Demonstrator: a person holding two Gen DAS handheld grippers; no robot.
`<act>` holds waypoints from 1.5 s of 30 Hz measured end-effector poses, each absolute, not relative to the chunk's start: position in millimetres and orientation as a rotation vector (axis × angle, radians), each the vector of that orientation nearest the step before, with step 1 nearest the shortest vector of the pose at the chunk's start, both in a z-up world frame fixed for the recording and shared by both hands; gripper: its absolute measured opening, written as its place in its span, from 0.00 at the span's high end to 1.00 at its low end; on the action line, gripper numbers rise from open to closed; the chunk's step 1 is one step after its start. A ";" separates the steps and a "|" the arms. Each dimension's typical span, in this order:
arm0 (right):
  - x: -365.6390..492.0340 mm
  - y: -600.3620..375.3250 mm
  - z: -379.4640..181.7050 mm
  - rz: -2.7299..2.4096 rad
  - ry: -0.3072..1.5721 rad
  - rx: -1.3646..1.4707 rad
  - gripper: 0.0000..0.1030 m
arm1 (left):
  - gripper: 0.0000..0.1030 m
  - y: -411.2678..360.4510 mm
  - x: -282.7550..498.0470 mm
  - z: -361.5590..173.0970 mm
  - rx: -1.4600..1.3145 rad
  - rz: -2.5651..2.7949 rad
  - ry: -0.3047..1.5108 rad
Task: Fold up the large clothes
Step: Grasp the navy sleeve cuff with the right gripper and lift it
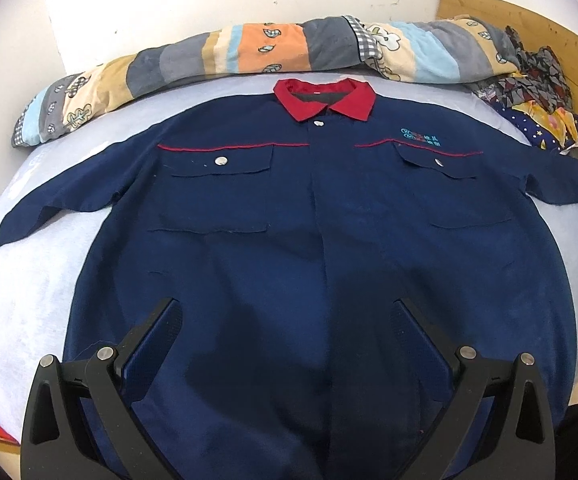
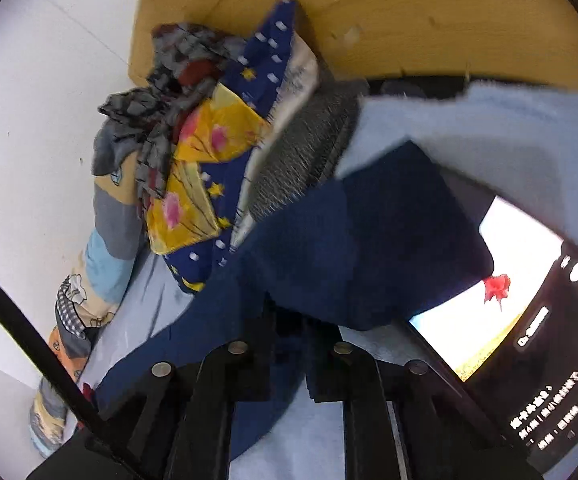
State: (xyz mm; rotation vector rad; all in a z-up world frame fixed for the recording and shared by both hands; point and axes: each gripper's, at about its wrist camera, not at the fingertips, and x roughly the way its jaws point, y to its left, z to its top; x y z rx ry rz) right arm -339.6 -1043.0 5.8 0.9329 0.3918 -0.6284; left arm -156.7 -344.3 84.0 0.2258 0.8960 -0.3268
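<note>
A navy work shirt (image 1: 289,200) with a red collar (image 1: 325,98) lies front up, spread flat on the pale blue bed sheet (image 1: 21,300), both sleeves out to the sides. My left gripper (image 1: 289,312) hangs open over the shirt's lower front, its fingers wide apart and holding nothing. In the right wrist view my right gripper (image 2: 291,320) is shut on the shirt's sleeve (image 2: 349,248) at the bed's edge. The navy cloth is pinched between the close black fingers and drapes away past them. The sleeve's end is hidden behind the fingers.
A rolled patterned quilt (image 1: 249,52) lies along the white wall behind the collar. A star-print pillow and crumpled clothes (image 2: 209,160) are piled against the wooden headboard (image 2: 409,12). A phone with a lit screen (image 2: 509,320) lies right beside the held sleeve. A black cable (image 2: 29,320) crosses at left.
</note>
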 end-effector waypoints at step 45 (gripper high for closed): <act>-12.2 -448.6 51.5 0.079 0.747 -0.045 0.92 | 0.00 -274.1 -168.8 134.7 0.057 -0.266 0.770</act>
